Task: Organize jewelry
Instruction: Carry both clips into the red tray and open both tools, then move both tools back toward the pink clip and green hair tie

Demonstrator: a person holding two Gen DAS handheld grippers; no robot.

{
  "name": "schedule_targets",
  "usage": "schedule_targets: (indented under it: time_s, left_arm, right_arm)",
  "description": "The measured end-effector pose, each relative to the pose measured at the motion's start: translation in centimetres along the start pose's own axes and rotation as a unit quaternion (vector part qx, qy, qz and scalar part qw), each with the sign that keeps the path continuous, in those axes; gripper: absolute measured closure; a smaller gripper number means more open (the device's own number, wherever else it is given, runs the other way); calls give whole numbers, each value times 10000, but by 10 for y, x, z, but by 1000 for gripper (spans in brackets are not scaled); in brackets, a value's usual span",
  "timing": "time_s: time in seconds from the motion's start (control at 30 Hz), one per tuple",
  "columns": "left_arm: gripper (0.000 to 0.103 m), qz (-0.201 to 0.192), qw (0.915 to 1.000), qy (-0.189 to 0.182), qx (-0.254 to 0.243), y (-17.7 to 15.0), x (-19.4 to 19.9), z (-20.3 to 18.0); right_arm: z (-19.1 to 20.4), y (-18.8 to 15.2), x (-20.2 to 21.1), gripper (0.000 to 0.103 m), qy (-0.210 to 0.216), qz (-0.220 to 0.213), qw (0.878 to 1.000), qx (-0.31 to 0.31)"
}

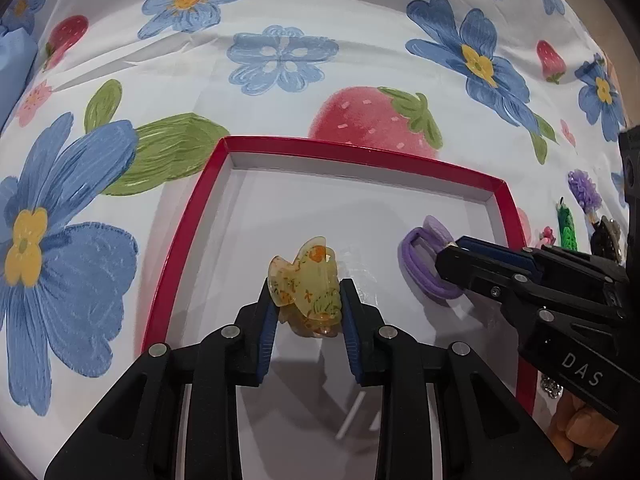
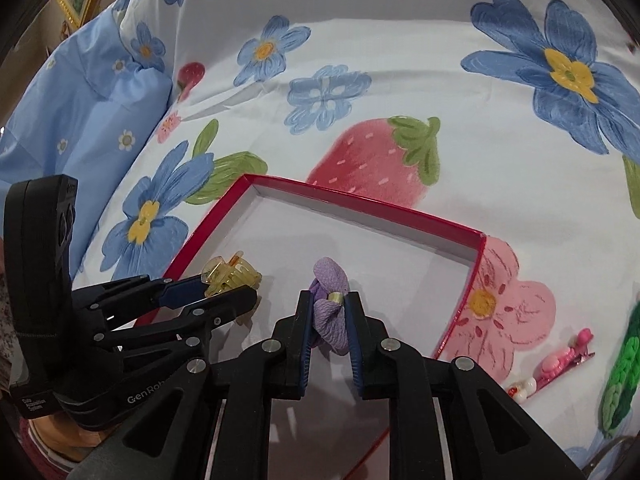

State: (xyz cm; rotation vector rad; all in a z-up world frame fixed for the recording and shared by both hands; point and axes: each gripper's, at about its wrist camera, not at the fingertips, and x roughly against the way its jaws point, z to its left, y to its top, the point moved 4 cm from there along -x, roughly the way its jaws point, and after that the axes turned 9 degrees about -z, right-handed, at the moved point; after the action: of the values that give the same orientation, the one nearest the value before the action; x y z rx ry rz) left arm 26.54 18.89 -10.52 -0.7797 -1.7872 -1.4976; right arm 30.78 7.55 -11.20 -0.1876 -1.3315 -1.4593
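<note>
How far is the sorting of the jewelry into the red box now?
Nothing lies loose in the red box yet. In hand: the left hand-held gripper holds a yellow claw clip over the box, and the right hand-held gripper holds a purple hair tie there. Left on the sheet: a pink clip, a green piece and a purple flower piece.

Claw clip left of scrunchie, both within box on bedspread.

Right gripper clamping purple hair tie over red box, left gripper gripping yellow claw clip alongside
</note>
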Motion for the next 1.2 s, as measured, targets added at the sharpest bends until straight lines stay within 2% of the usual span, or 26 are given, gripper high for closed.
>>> schedule_targets:
  time_s: [0.2, 0.33, 0.53, 0.67, 0.87, 1.2]
  left_arm:
    - [71, -29, 9999, 75, -78, 0, 1, -2]
    - [65, -76, 9998, 163, -85, 1, 4, -1]
    - [59, -171, 9996, 200, 74, -2, 18, 5]
    - [57, -262, 9993, 160, 214, -5, 33, 3]
    - [52, -492, 9978, -172, 408, -9, 60, -18]
    - [51, -665, 9959, -574, 208, -11, 85, -72]
  right_arm:
    - [3, 1, -2, 82, 11, 40, 10000, 89]
    - [3, 2, 0, 73, 56, 30, 10000, 53]
    - [1, 5, 17, 73, 92, -155, 9998, -68]
    - [-4, 5, 43, 73, 143, -424, 9988, -182]
    - [-31, -4, 82, 71, -26, -675, 9965, -489]
    - [-84, -31, 139, 71, -490, -896, 9906, -912]
